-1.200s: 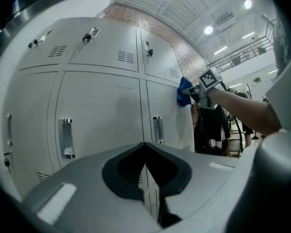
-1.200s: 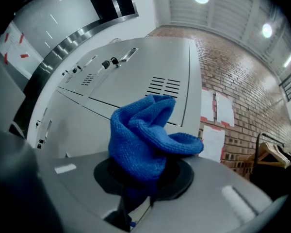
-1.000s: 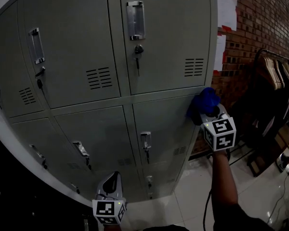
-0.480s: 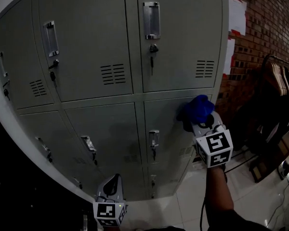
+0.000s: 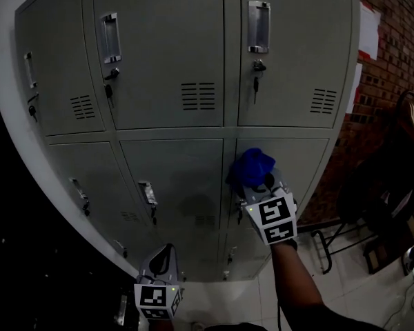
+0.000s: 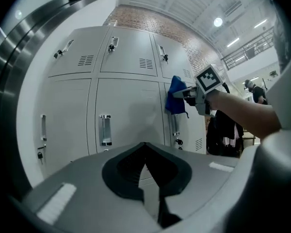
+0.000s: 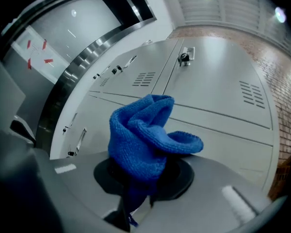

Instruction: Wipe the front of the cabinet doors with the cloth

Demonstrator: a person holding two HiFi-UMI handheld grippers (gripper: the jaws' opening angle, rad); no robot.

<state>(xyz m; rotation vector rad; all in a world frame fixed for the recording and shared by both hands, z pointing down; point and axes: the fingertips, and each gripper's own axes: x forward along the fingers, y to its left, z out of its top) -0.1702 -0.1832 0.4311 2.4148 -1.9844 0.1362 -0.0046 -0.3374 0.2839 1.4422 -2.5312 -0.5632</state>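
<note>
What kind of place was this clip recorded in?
Probably a locker or changing room: a bank of grey metal lockers with keys in the locks, a brick wall beside it, and a clothes rack with hangers.

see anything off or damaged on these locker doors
Nothing stands out: the locker doors sit shut and aligned, keys hang in the upper locks, and the right gripper holds the blue cloth bunched by the lower doors.
</note>
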